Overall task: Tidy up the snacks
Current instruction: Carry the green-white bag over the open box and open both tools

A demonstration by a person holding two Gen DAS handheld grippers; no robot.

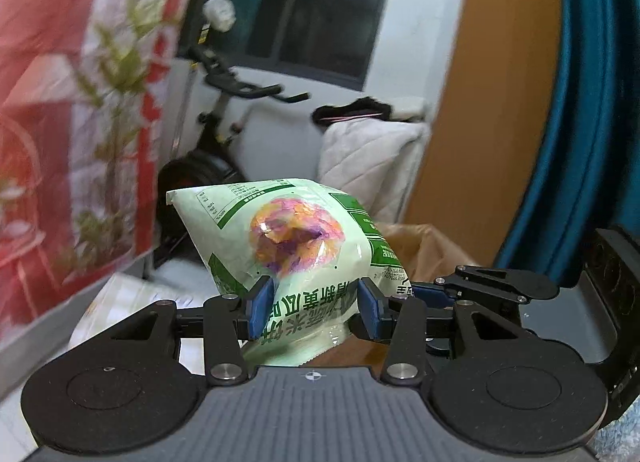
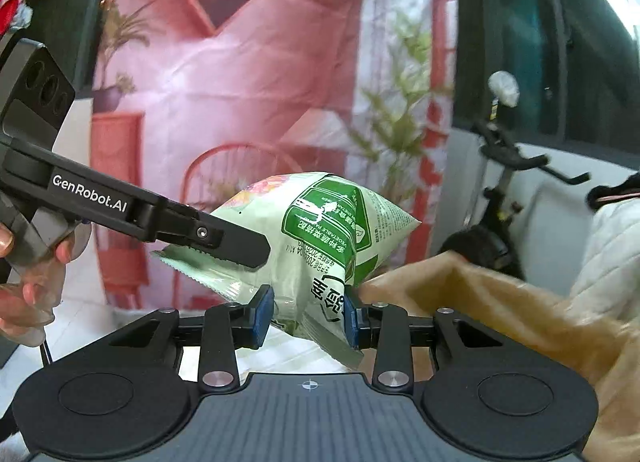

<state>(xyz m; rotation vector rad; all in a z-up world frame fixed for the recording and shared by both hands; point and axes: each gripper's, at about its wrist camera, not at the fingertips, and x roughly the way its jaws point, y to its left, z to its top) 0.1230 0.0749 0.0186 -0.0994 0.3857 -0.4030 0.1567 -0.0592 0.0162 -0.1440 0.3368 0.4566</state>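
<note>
Looking along the left gripper (image 1: 316, 308) and passing, at far left, a blurred red-and-white printed cloth (image 1: 60, 102), then an exercise bike (image 1: 224, 102) standing behind it. Pinching, at centre, the lower part of a pale green snack bag (image 1: 296, 230) between the two blue pads (image 1: 262, 306), closed only as far as the crumpled film allows, with the puffed body of the bag rising above them and its round printed picture facing the camera. Holding the bag up in the air, above the mouth of a brown paper bag (image 1: 424, 246) just to its right. Meeting, further right, the right gripper (image 1: 436, 294) reaching in to the bag's right-hand edge. Turning to the right wrist view: at far left, wrapping a hand (image 2: 28, 274) around the left gripper's handle, its black fingers lying over the serrated seal of the snack bag. At centre, clamping the right gripper's blue pads on the bag's lower corner, narrowed onto the film and not fully closed. To the right, lying open just beside that clamp, the paper bag's rim; beyond it, at far right, resting against the wall, a white quilted garment (image 2: 608, 246).
</note>
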